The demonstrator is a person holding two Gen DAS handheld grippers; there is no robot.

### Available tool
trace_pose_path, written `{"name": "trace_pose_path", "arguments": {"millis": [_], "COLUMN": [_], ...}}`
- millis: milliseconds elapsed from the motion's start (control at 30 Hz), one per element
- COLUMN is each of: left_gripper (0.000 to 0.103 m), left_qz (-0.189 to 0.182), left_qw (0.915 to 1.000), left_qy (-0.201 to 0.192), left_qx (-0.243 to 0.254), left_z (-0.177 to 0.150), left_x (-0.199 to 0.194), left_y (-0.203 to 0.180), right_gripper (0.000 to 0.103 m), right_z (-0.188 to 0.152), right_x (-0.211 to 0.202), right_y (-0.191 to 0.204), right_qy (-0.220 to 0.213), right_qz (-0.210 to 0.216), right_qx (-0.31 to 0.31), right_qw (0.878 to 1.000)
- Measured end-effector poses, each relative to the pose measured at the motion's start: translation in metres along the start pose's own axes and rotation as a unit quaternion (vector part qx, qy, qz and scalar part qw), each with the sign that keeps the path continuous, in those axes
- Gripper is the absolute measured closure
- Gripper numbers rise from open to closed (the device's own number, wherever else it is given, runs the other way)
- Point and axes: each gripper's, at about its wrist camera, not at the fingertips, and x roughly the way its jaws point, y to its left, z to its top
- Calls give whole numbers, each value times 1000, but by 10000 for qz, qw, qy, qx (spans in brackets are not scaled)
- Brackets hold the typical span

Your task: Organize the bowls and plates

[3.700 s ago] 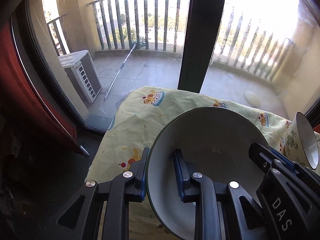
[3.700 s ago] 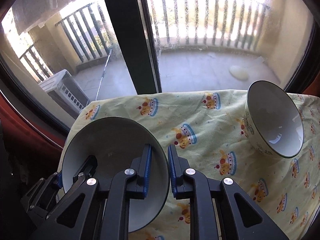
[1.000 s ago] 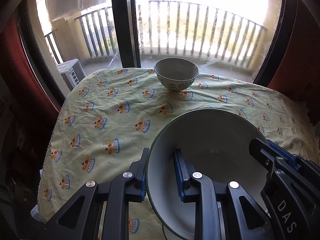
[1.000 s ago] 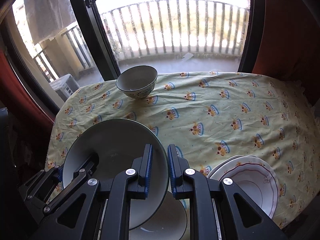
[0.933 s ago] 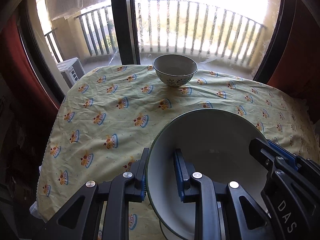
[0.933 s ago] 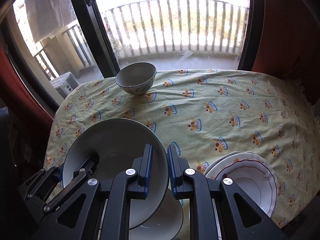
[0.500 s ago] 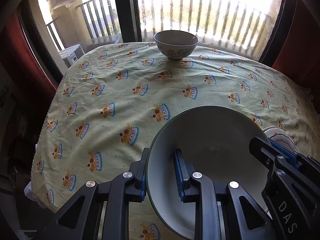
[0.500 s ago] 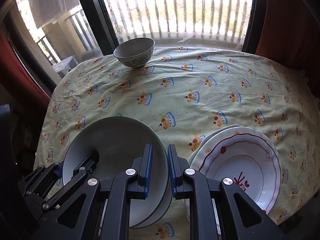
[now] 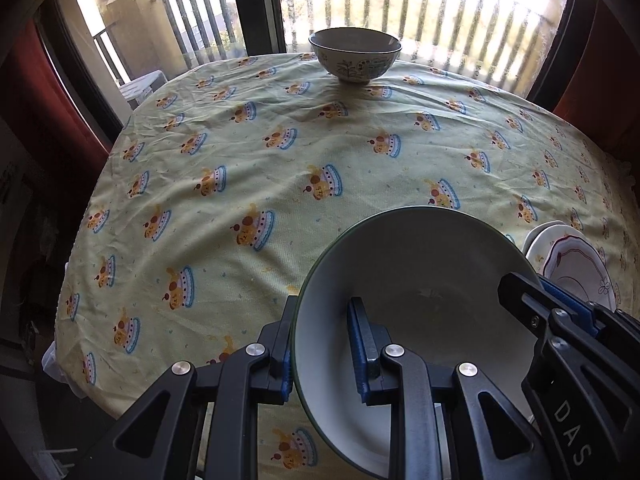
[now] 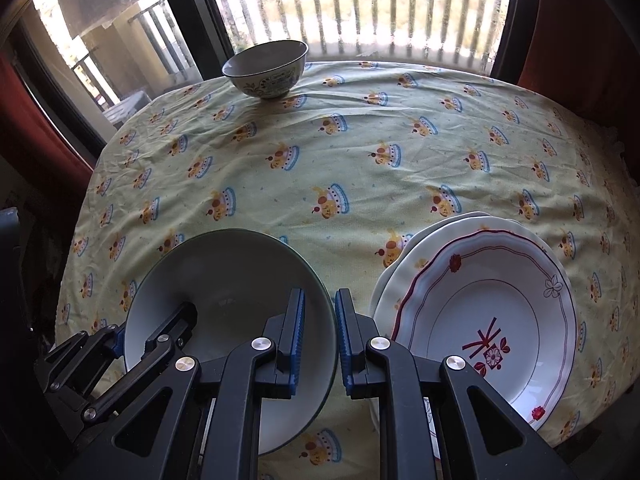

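Observation:
A pale green-rimmed plate [image 9: 420, 300] is clamped at its left rim by my left gripper [image 9: 322, 348] and at its right rim by my right gripper [image 10: 319, 332]; it also shows in the right wrist view [image 10: 228, 284]. It hangs low over the near table edge. A stack of white plates with red trim [image 10: 492, 304] lies right beside it, also seen in the left wrist view [image 9: 568, 264]. A patterned bowl [image 9: 355, 54] stands upright at the far edge, also in the right wrist view [image 10: 266, 68].
The round table wears a yellow cloth printed with cakes [image 9: 280, 168]. Behind it are glass doors with a dark frame [image 10: 184, 12], a balcony railing and red curtains [image 10: 576, 32] at both sides.
Both grippers, holding the green-rimmed plate, have drawn back and come down toward the near table edge. The far bowl looks farther away and the red-trimmed plate stack has come fully into view.

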Motion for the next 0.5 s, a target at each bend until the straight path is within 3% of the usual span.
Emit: {"name": "trace_pose_path", "arguments": {"millis": [500], "left_gripper": [80], "left_qz": [-3], "left_qw": [9996], "left_qy": [16], "left_qx": [298], "left_z": [-3], "left_x": [10], "left_y": [-3], "right_gripper": [84], "right_z": [-6], "right_x": [6], "right_y": [5], "right_qy": [-177], "right_qz": [-258], "right_qx": [-100], "right_qw": [9995]}}
